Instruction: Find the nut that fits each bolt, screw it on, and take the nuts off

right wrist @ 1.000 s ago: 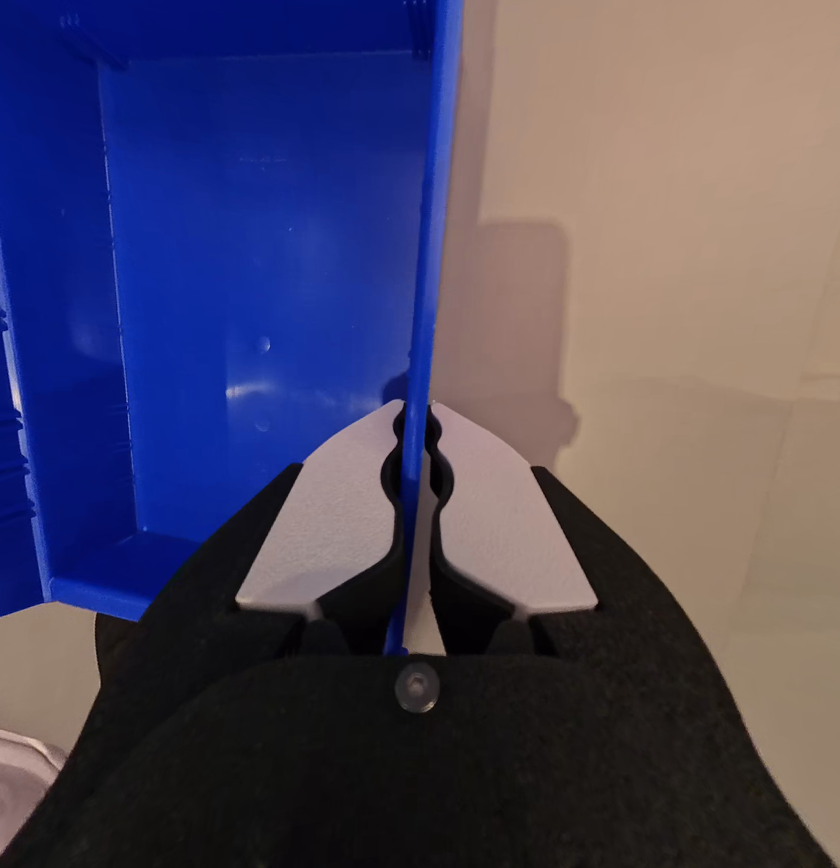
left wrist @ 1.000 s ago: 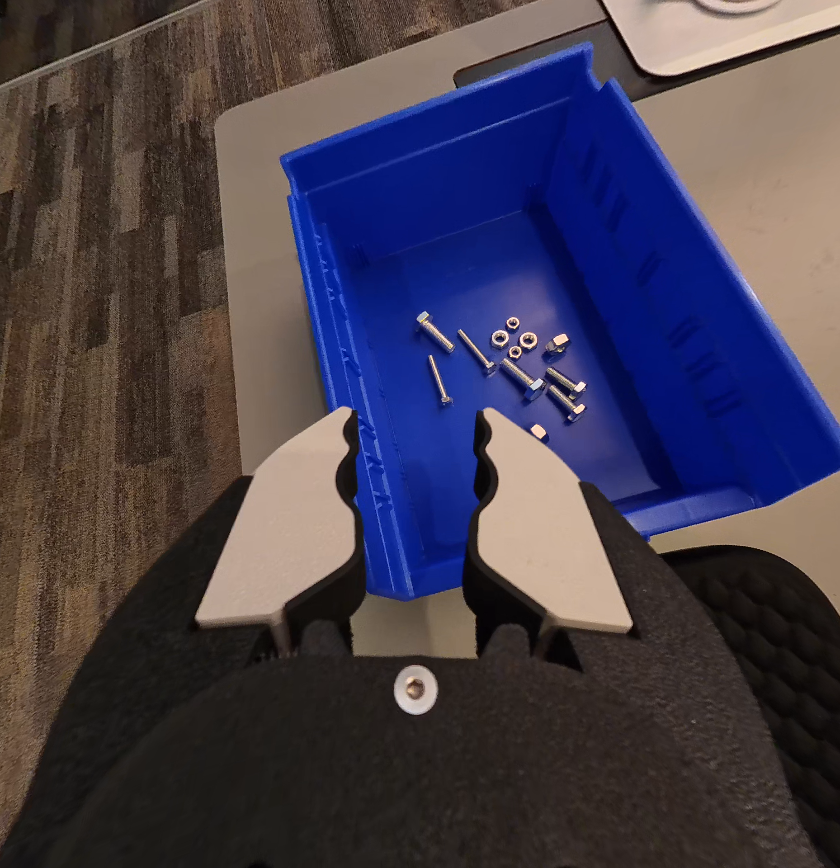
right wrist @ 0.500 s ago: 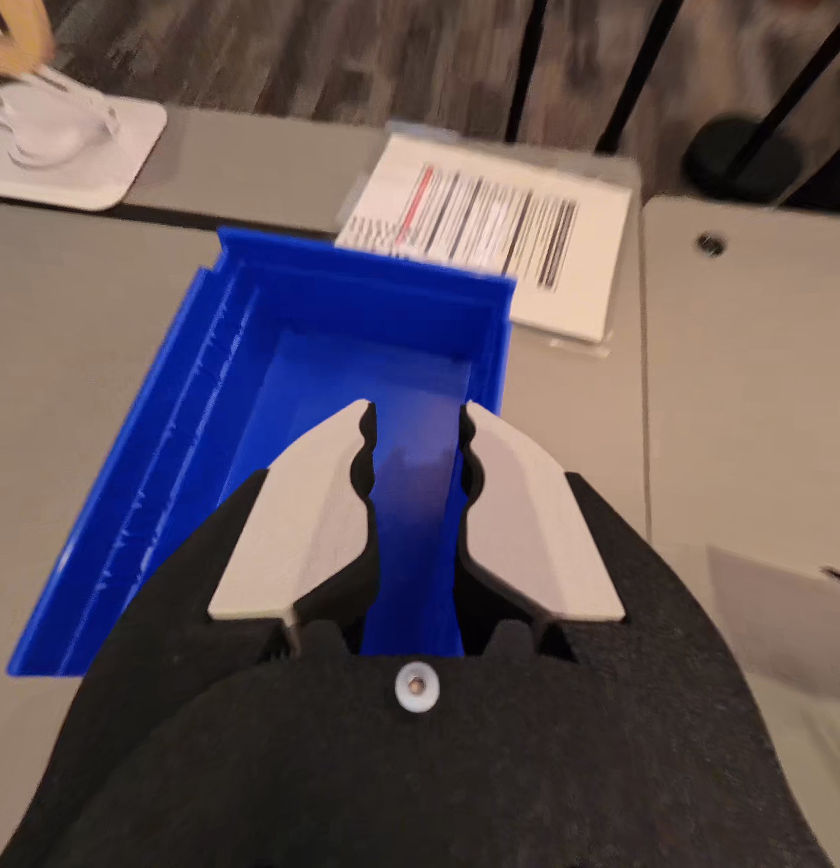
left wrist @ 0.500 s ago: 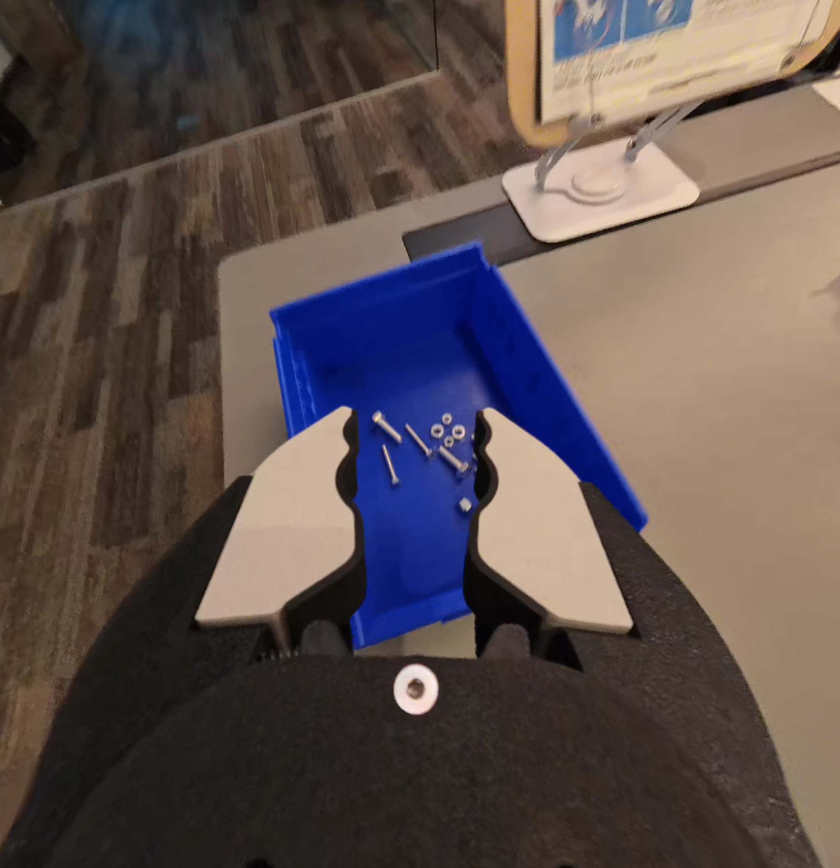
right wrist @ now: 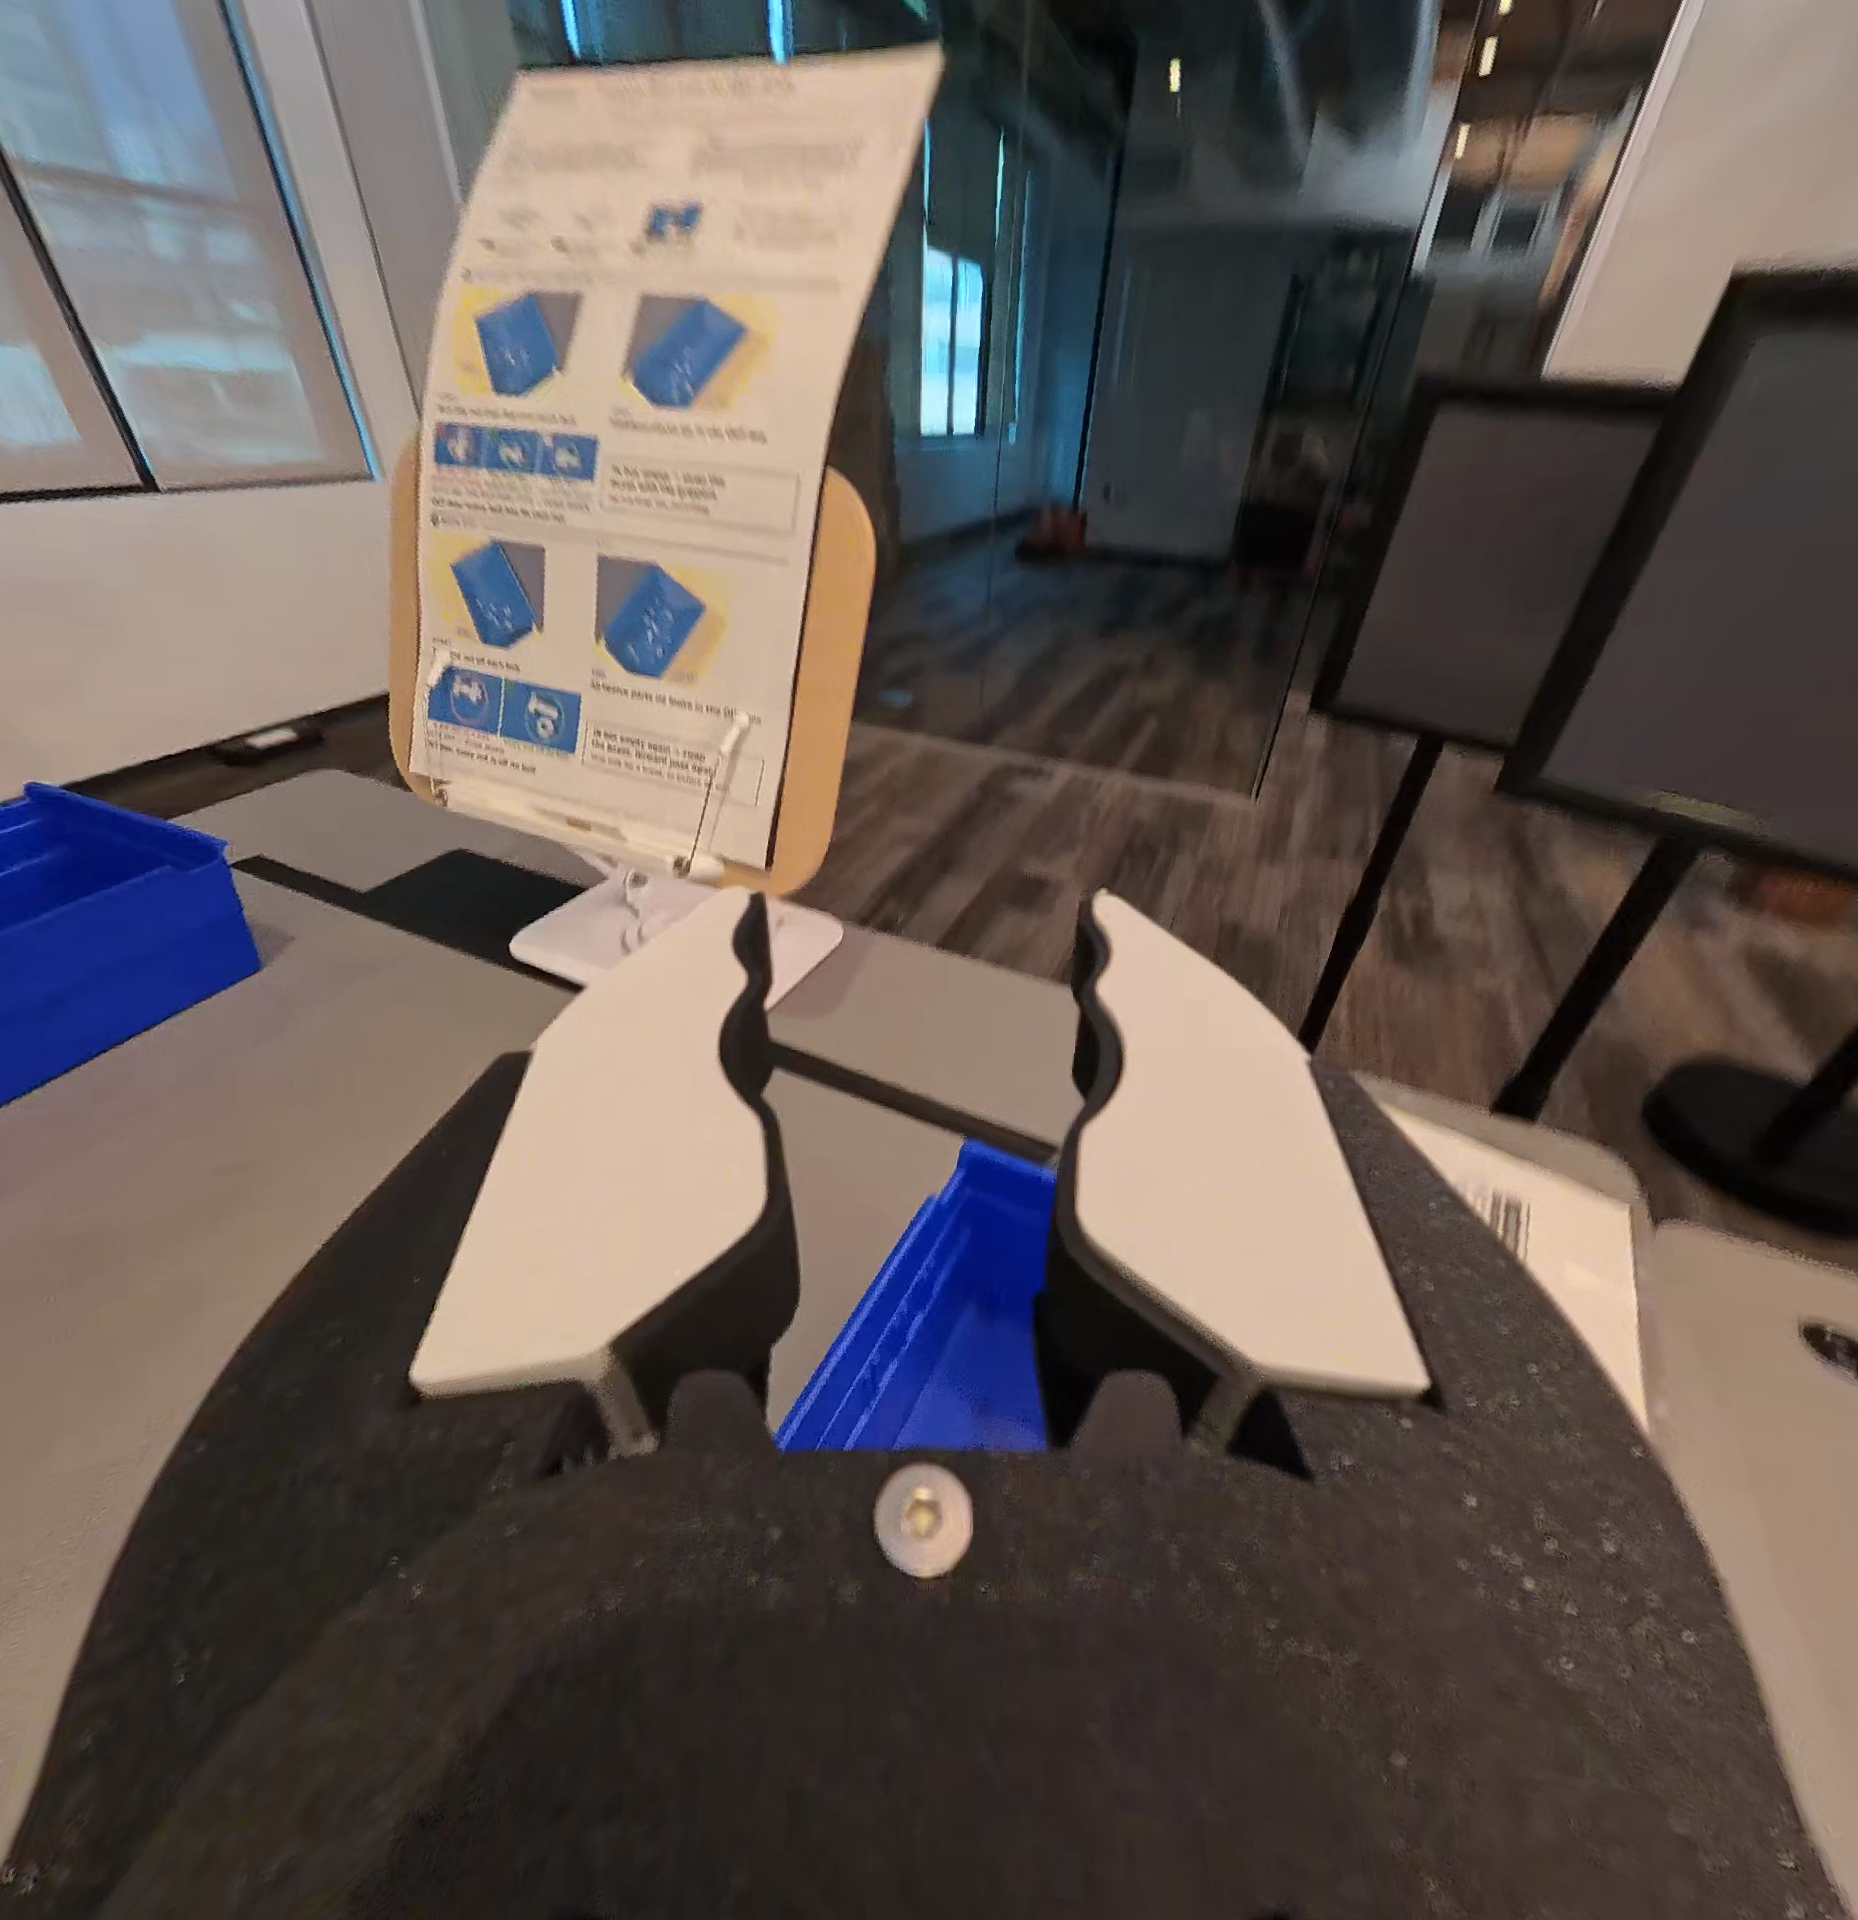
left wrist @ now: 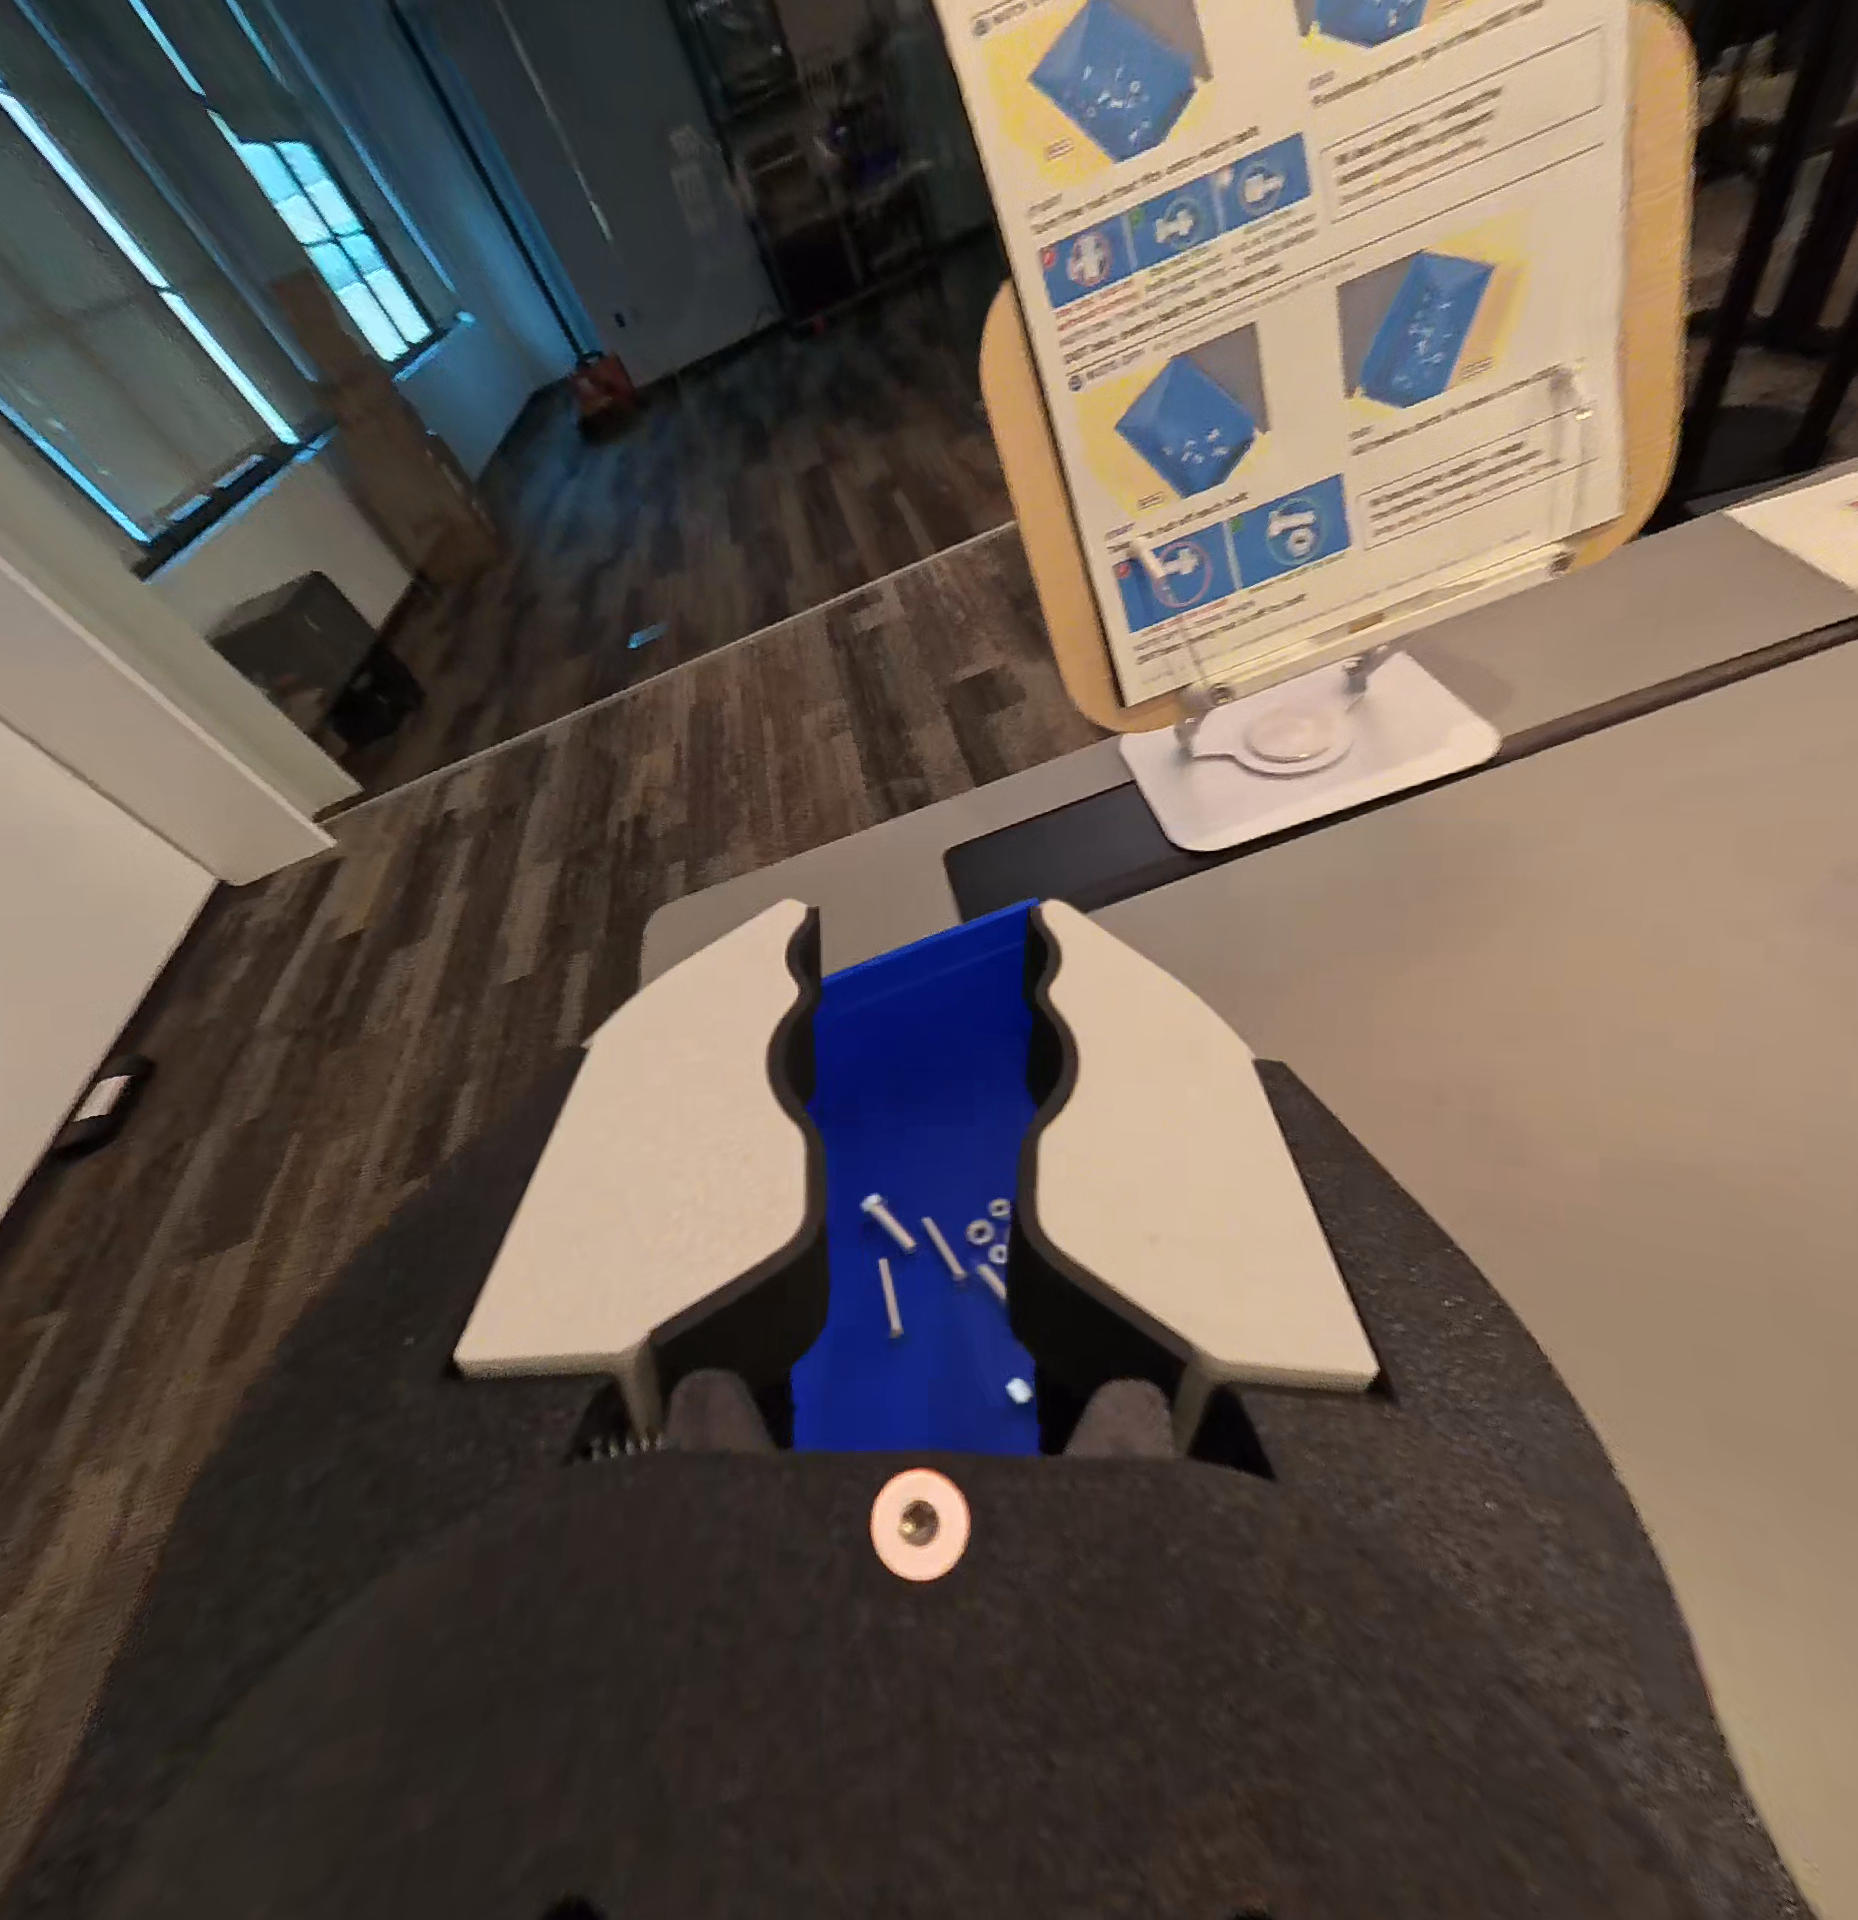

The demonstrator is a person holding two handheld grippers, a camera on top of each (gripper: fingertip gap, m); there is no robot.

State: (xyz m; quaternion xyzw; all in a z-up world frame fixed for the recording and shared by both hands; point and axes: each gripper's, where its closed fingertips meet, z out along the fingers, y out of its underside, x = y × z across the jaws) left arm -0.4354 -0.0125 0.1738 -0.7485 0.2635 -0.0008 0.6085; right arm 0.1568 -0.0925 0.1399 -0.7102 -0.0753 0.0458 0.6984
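The left gripper (left wrist: 923, 935) hangs above the bench (left wrist: 1527, 1039) with its jaws apart and nothing between them. Through the gap shows the floor of a blue bin (left wrist: 920, 1081), where the task's hardware lies loose: three slim bolts (left wrist: 887, 1222) side by side, a couple of small nuts (left wrist: 979, 1232) just right of them, partly hidden by the right finger, and one more small silver piece (left wrist: 1017, 1390) nearer the camera. Beyond the bin a printed sheet (left wrist: 1309, 312) leans on a tan board held by a white stand (left wrist: 1309, 758), and past the bench edge runs dark wood-look flooring (left wrist: 592, 831). The right gripper (right wrist: 920, 914) also has its jaws wide apart and holds nothing. Below its gap sits the corner of a second blue bin (right wrist: 935, 1340); what can be seen of its inside shows no hardware, though most of it is hidden by the gripper. In the right wrist view the first bin (right wrist: 94, 925) stands far off at the left edge, well apart from the second, with the sheet (right wrist: 644, 416) on its stand between them farther back. A white paper with a barcode (right wrist: 1517, 1226) lies just right of the right finger.
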